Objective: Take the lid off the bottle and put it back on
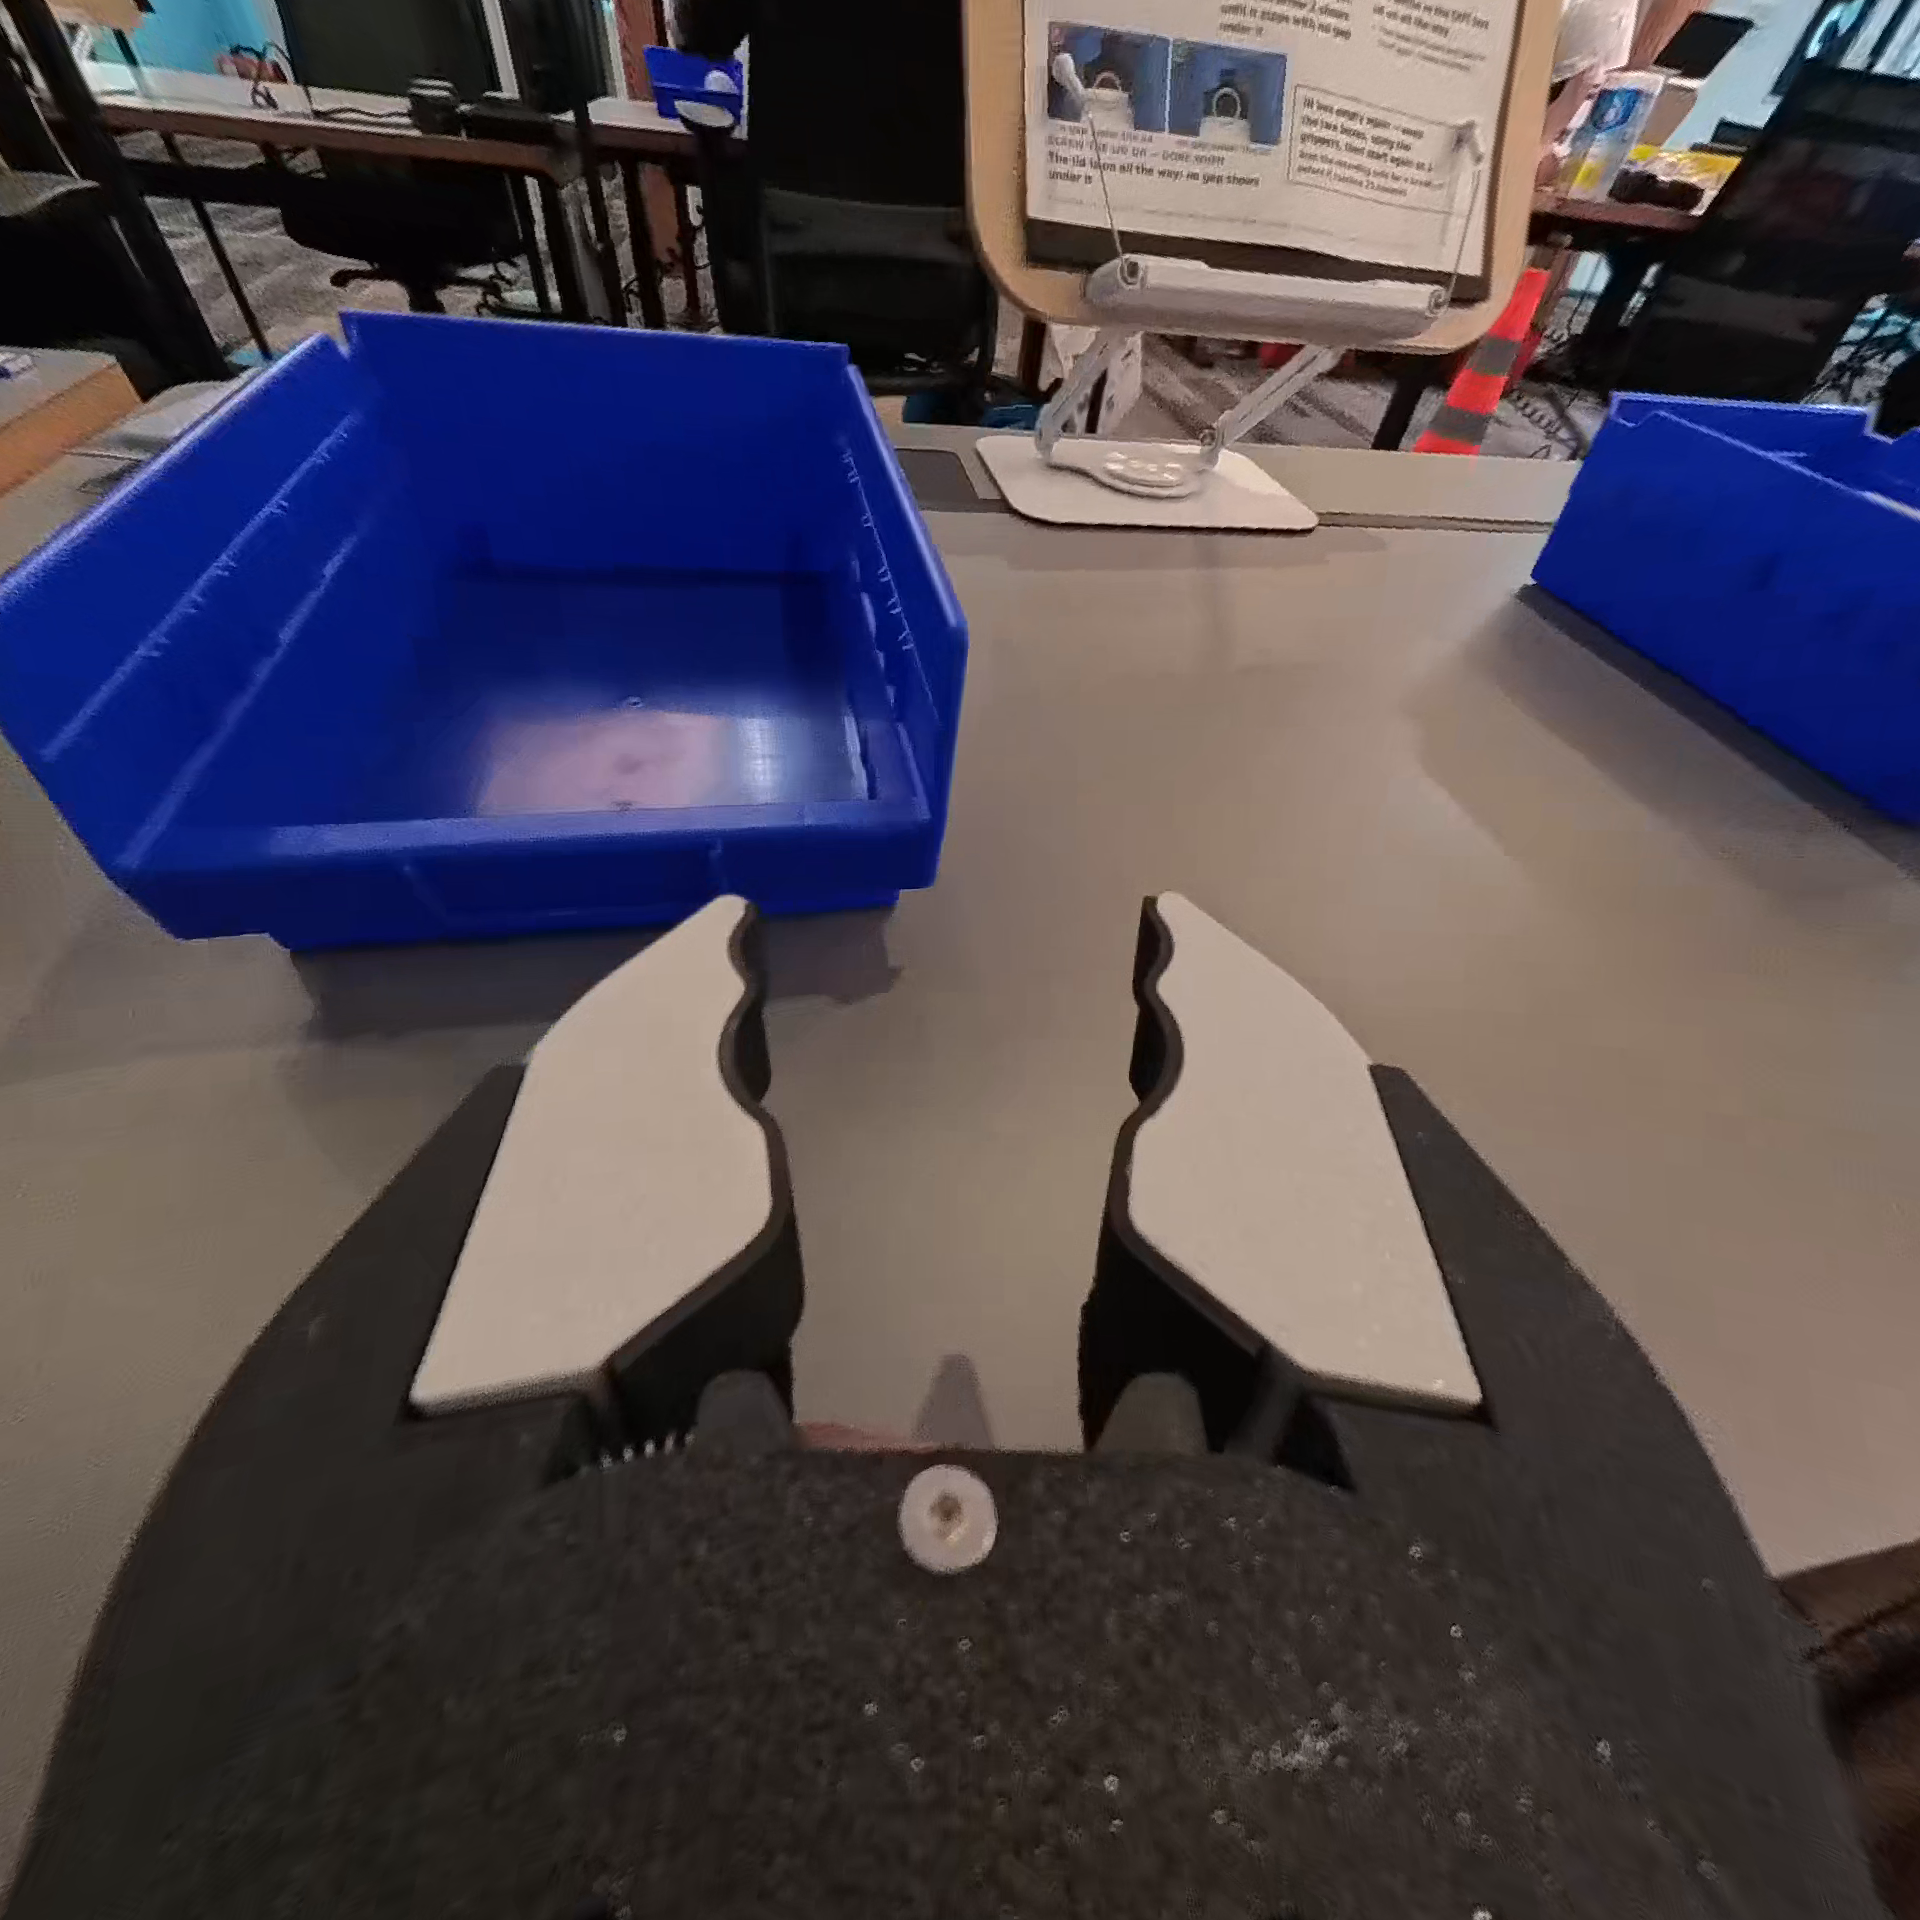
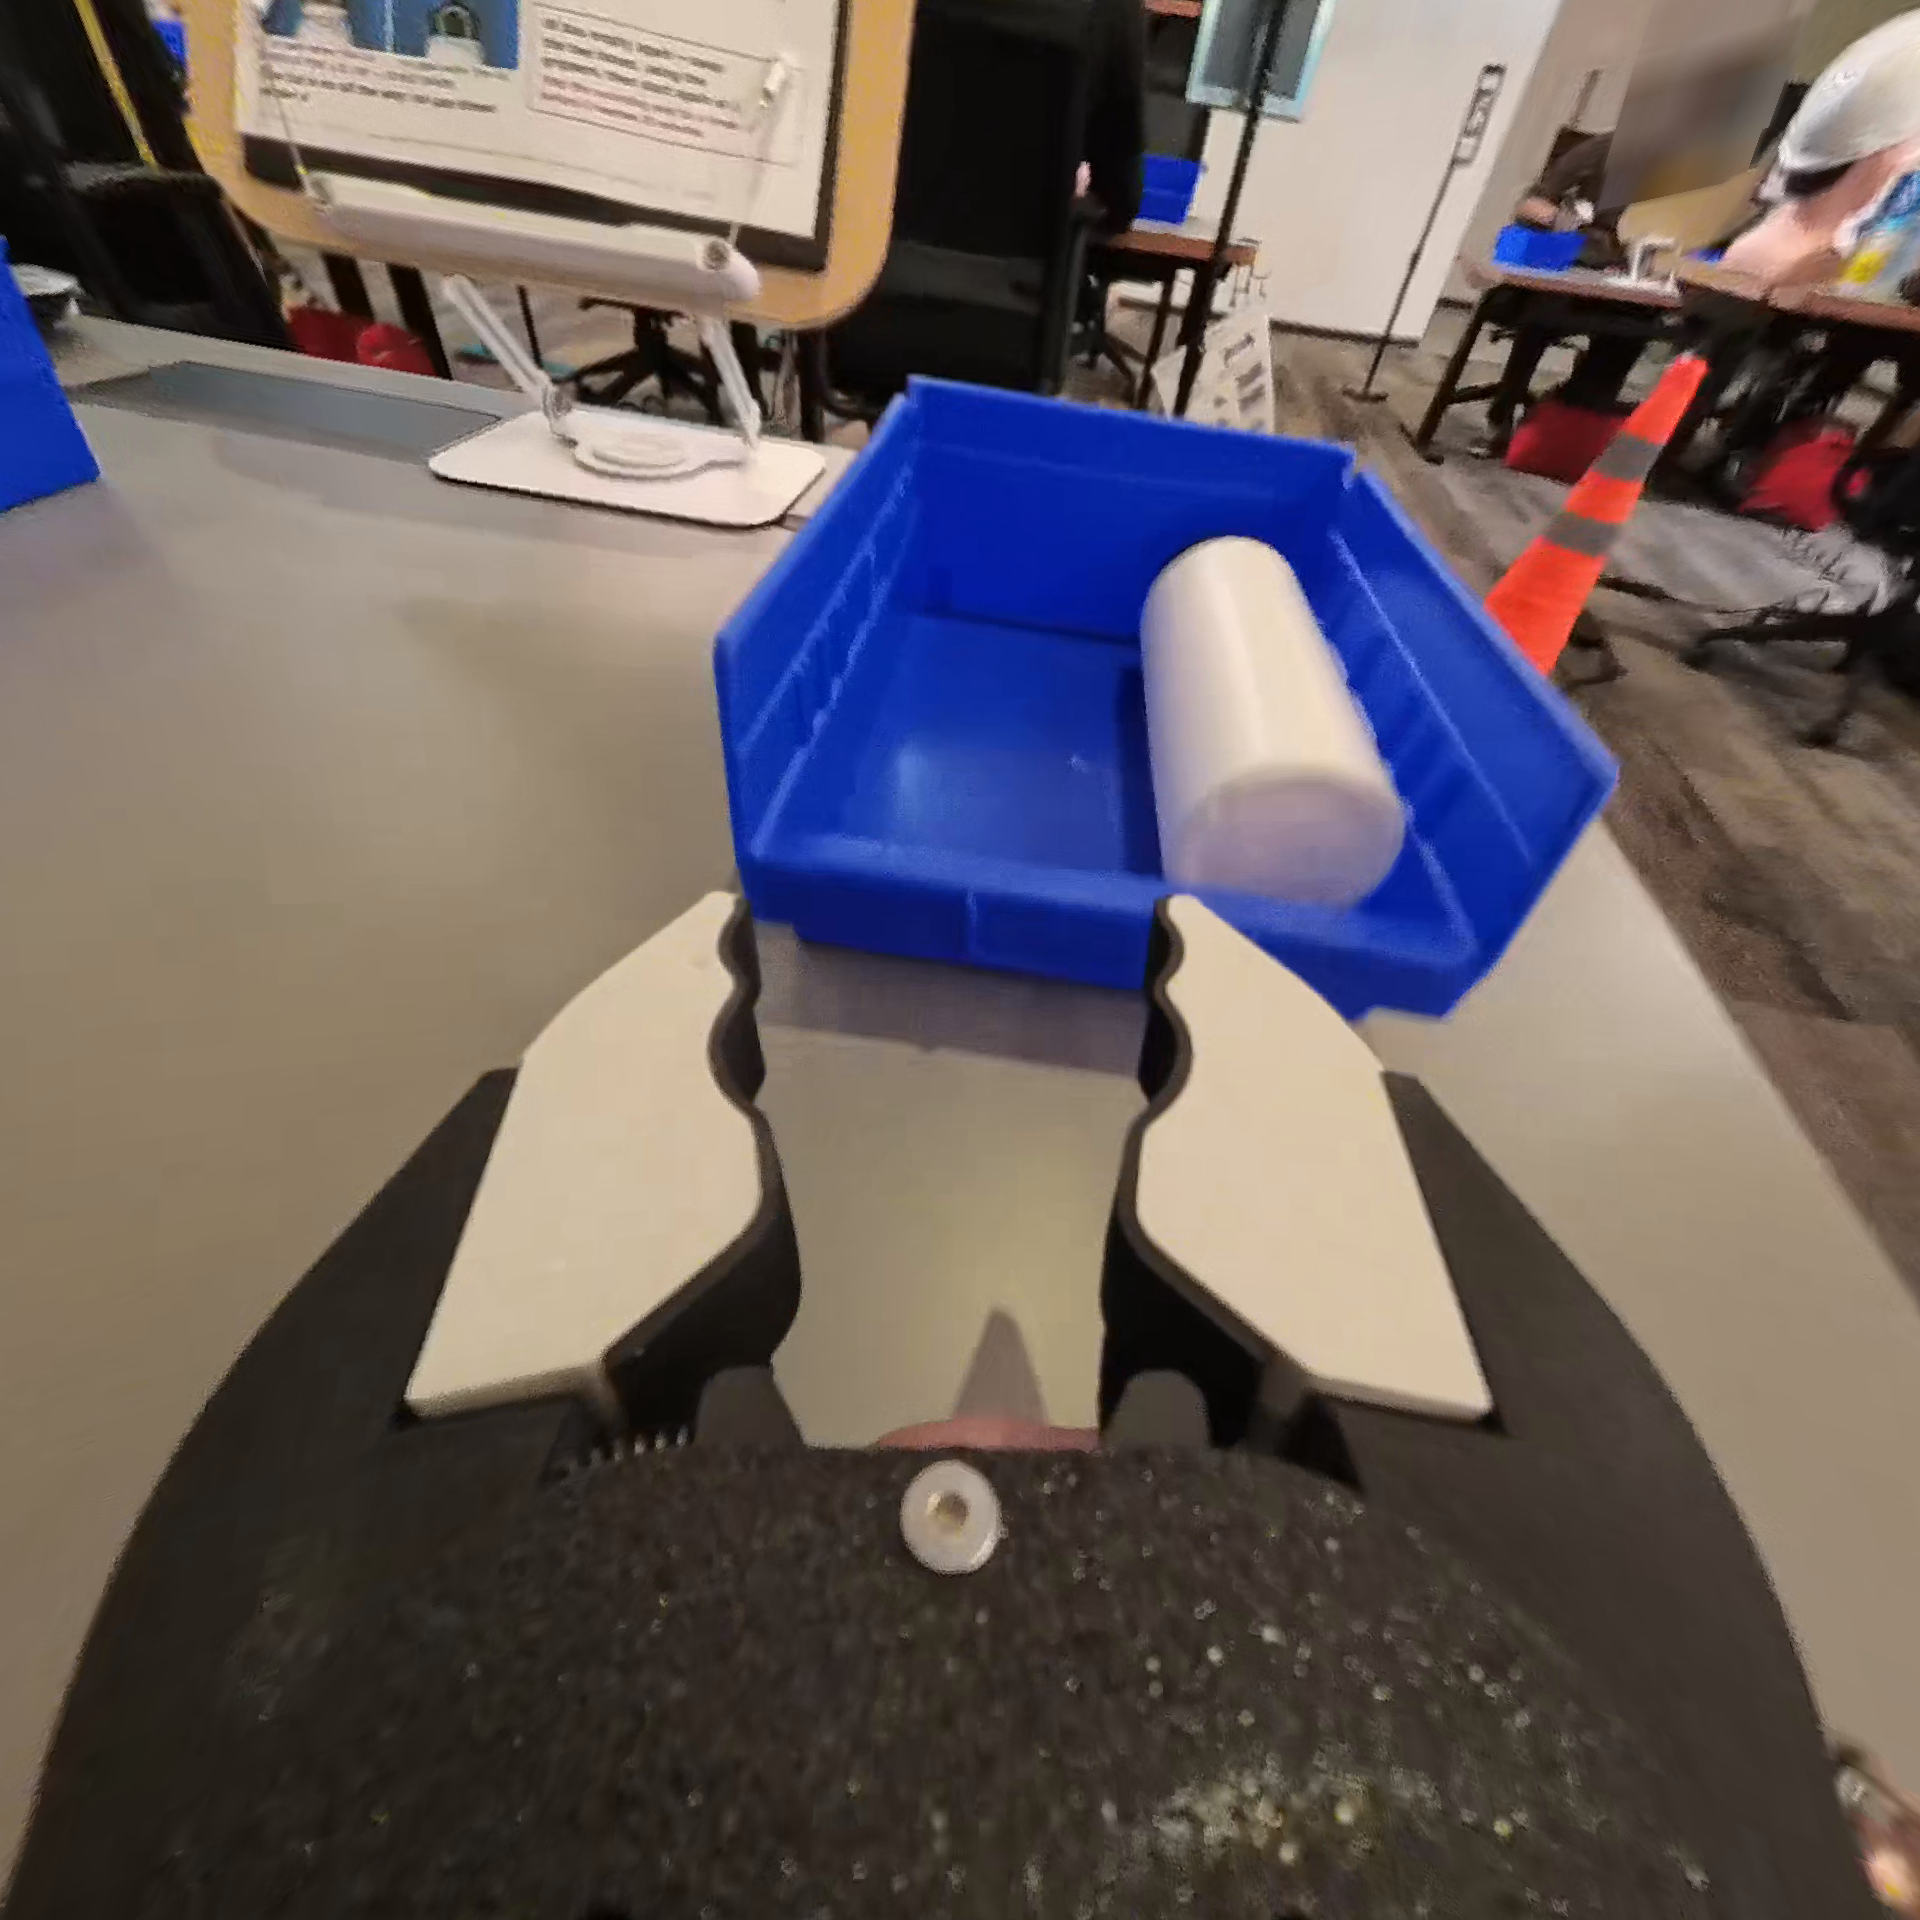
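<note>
Right wrist view showed the right gripper wide open and empty; ahead, slightly right, the white bottle lay on its side in a blue bin, its long axis running away. The left gripper, also open and empty, faced another bin.

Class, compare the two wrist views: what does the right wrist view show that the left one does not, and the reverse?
Right wrist view only: a white bottle lying on its side in the right blue bin.

Left wrist view only: the inside of the left blue bin, with nothing in it.

Both: the grey table, the stand holding a sheet, an orange cone, and an open claw holding nothing.
</note>
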Demonstrator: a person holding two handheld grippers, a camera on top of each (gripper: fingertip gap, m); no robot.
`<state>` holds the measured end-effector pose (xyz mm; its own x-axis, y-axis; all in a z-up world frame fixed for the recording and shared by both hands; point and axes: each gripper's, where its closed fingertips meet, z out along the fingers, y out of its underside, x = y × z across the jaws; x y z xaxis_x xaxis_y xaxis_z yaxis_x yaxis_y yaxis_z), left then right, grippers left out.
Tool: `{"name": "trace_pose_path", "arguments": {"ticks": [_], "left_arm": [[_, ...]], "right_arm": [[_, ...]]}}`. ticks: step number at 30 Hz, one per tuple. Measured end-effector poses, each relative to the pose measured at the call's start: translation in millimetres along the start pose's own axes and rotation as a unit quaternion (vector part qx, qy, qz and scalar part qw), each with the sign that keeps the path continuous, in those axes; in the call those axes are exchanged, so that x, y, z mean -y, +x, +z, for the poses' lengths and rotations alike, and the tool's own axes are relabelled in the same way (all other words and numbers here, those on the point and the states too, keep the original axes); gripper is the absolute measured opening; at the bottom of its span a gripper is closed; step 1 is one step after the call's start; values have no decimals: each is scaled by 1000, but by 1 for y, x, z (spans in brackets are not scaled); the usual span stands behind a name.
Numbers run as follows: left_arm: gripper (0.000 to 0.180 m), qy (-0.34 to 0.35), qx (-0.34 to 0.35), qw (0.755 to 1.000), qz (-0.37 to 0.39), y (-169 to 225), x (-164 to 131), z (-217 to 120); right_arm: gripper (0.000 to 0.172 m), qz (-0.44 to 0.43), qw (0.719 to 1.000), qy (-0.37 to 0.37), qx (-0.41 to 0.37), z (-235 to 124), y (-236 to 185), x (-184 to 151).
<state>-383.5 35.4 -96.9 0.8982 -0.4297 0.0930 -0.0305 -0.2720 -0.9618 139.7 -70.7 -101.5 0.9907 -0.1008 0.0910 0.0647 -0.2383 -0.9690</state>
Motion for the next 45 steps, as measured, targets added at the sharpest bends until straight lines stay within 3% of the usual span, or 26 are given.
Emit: {"name": "trace_pose_path", "arguments": {"ticks": [3,8,16,36,39,42,45], "left_arm": [[67,-10,16,1000,10,-11,-5,8],[67,-18,6,1000,-4,-6,-8,7],[67,-31,9,999,24,4,-15,5],[70,-44,-10,999,29,13,-18,9],[76,-53,-78,995,31,62,-14,21],[86,-85,-192,976,51,162,-15,44],[88,-92,-261,954,118,269,-10,70]], "right_arm": [[69,30,999,-20,25,-8,-3,-3],[64,-85,995,-29,-39,-3,16,-13],[64,-113,992,-44,-16,6,-3,-20],[63,-93,994,-53,-13,6,4,-24],[63,-92,994,-54,-14,7,4,-25],[63,-86,995,-57,-11,7,5,-27],[63,-78,995,-54,-18,5,10,-25]]}}
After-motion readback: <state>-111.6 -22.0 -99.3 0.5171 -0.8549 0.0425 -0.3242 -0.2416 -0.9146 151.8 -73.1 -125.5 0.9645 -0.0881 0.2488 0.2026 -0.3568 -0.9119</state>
